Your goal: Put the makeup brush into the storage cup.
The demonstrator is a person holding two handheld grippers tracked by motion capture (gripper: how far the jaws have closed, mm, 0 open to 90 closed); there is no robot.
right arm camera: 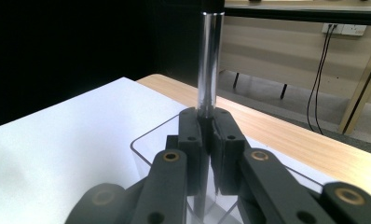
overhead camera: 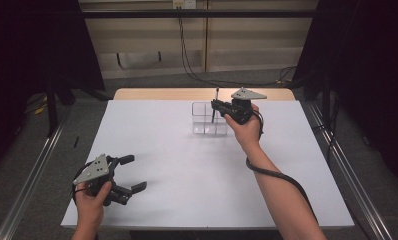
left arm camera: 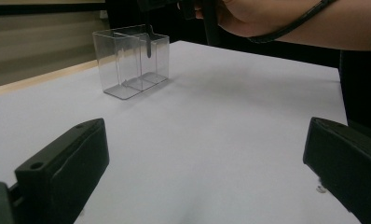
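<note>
A wide white rectangular tabletop sheet point(overhead camera: 187, 170) is lying over a light wooden table point(overhead camera: 152, 94), whose far edge is showing as a pale strip beyond it. Toward the far middle of the sheet, a clear plastic box with inner dividers point(overhead camera: 208, 120) is standing upright, well apart from the near edge. The person's right hand point(overhead camera: 247, 131) is reaching in from below, forearm stretched across the sheet, and is holding the black right gripper point(overhead camera: 216, 106) just above the box's right side. Its jaws are clenching a slim silver-and-black pen-like rod point(overhead camera: 215, 106), which is standing nearly upright with its lower end dipping into one of the box's compartments; which compartment cannot be told for certain. In the right gripper view the rod point(right arm camera: 209, 65) is rising straight out of the pinched pads over the box's clear rim point(right arm camera: 146, 140). At the near left corner of the sheet, the left hand point(overhead camera: 89, 205) is holding the left gripper point(overhead camera: 134, 172) low over the surface, its jaws spread wide and released, with nothing between them.
</note>
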